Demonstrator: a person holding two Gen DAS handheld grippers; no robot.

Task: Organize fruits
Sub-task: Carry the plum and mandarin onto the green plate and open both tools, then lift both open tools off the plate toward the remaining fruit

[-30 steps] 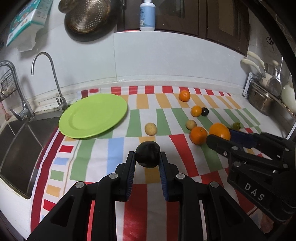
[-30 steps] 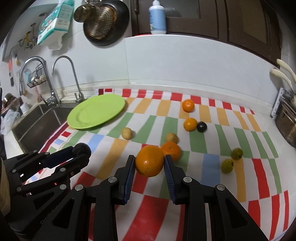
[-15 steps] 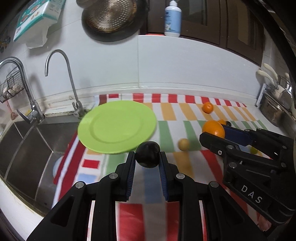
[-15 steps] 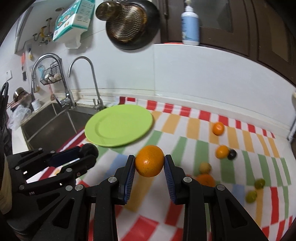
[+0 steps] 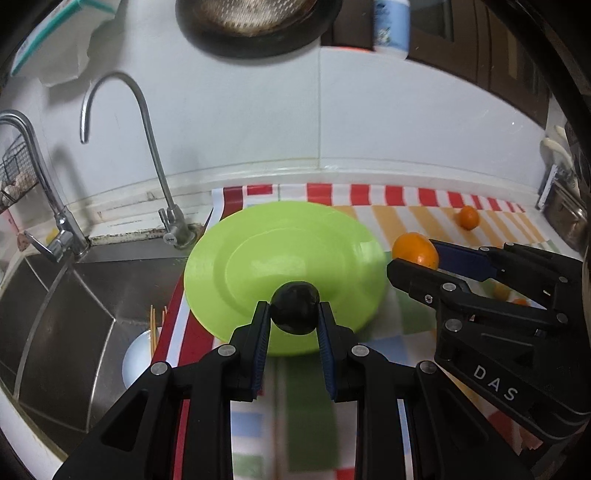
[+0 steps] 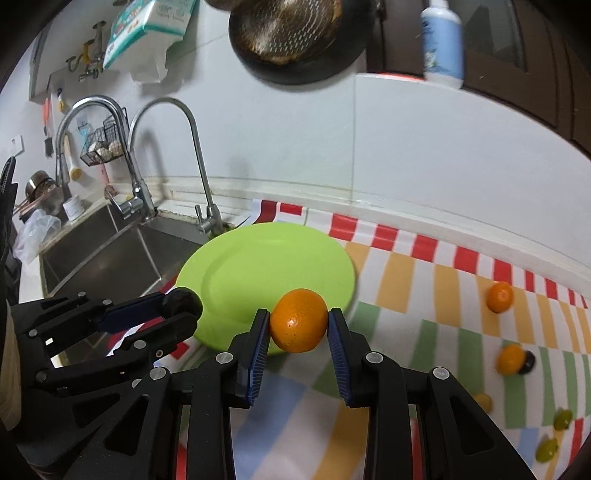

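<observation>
My left gripper [image 5: 294, 316] is shut on a dark round fruit [image 5: 295, 311] and holds it over the near rim of the green plate [image 5: 258, 258]. My right gripper [image 6: 298, 326] is shut on an orange [image 6: 298, 320] above the plate's [image 6: 258, 266] near right edge. In the left wrist view the right gripper [image 5: 413, 264] with its orange [image 5: 415, 253] is at the plate's right. In the right wrist view the left gripper [image 6: 181, 310] with the dark fruit [image 6: 183, 302] is at the plate's left.
A steel sink [image 5: 66, 295] with taps [image 5: 147, 122] lies left of the plate. More oranges [image 6: 499, 296] and small green fruits [image 6: 562, 419] lie on the striped cloth [image 6: 424, 295] to the right. A pan [image 6: 295, 33] hangs on the wall.
Both grippers have moved left and forward with their fruits, from the middle of the cloth to the green plate. The plate now fills the view centre.
</observation>
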